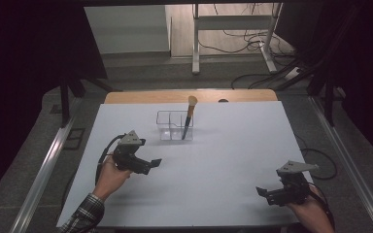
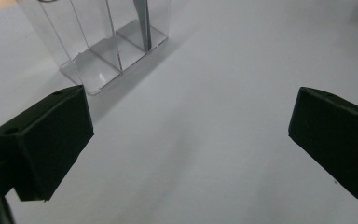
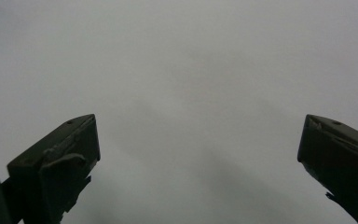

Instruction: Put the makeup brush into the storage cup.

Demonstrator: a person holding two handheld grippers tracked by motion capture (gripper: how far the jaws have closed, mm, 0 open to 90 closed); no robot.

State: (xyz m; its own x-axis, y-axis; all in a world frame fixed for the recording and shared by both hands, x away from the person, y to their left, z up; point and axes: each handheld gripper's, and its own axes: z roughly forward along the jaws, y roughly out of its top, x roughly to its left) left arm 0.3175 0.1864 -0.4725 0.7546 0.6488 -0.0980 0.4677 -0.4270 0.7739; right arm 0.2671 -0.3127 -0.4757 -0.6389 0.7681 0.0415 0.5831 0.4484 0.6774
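Brush: a makeup brush with a tan bristle head, an orange ferrule and a dark handle [image 1: 189,118] stands handle-down and leaning slightly in the right-hand compartment of the organizer, toward the far middle of the table; the bristle head rises well above the rim. In the left gripper view the lower end of the handle [image 2: 144,23] rests on the compartment floor.
Organizer: a clear plastic box with upright dividers [image 1: 167,127] sits on the tabletop just beyond the left gripper; its other compartments hold nothing. In the left gripper view its transparent walls [image 2: 91,42] stand at the upper left, just past the tip of the left-hand jaw.
Left gripper: the black two-jaw tool with a grey three-cornered plate [image 1: 150,165], held in the person's left hand [image 1: 110,175], hovers near the organizer and points toward the table's middle; its jaws are spread wide with nothing between them, only bare tabletop.
Right gripper: the matching black tool [image 1: 267,194], held in the right hand [image 1: 311,208], is at the near right corner, well apart from the brush; its jaws are likewise spread wide and hold nothing.
Sleeve: a plaid cuff [image 1: 85,213] covers the left forearm.
Table: a pale grey-white sheet [image 1: 233,145] covers the surface, with a wooden edge [image 1: 141,96] along the far side.
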